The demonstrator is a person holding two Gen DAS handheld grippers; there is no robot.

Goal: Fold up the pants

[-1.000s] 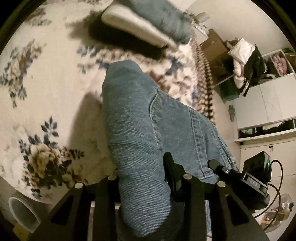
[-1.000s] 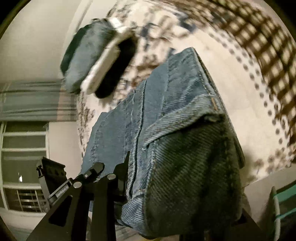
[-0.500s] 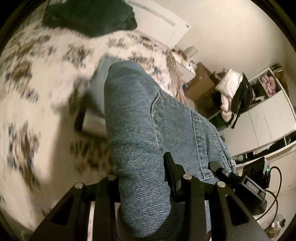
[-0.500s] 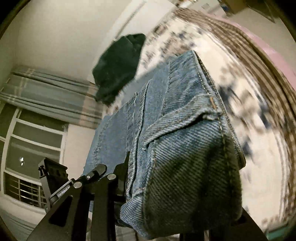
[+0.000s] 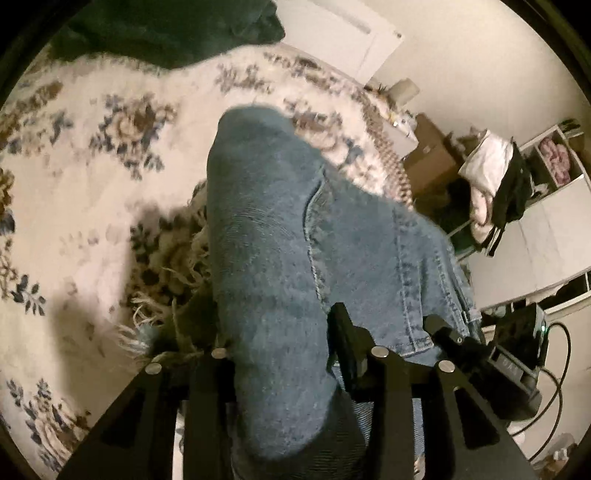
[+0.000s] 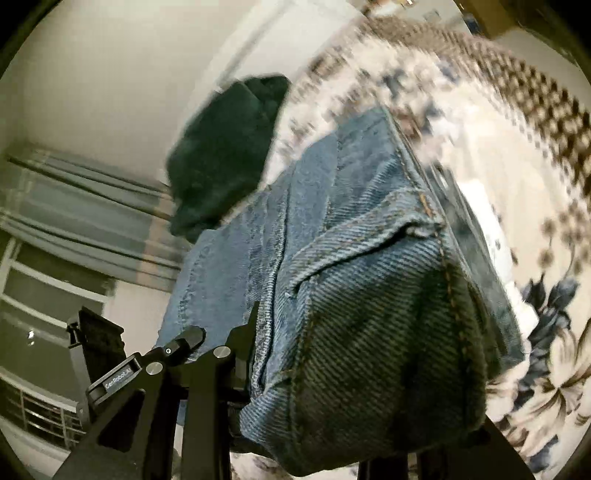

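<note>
The blue jeans (image 5: 280, 236) hang folded between my two grippers above the floral bedspread (image 5: 85, 192). My left gripper (image 5: 280, 347) is shut on a thick fold of the denim. A frayed hem (image 5: 162, 317) dangles below it on the left. My right gripper (image 6: 332, 369) is shut on the jeans (image 6: 369, 302) at a seamed edge; its right finger is hidden behind the cloth. The right gripper's body (image 5: 509, 365) shows at the lower right of the left wrist view.
A dark green garment (image 5: 166, 29) lies at the far end of the bed, also in the right wrist view (image 6: 229, 155). White shelves with clothes (image 5: 517, 192) and cardboard boxes (image 5: 432, 158) stand beside the bed. A window with curtains (image 6: 74, 206) is on the left.
Both grippers have swung the jeans across the bed. The folded pile seen earlier has left view, and the dark green garment has come into view. Both grips are unchanged.
</note>
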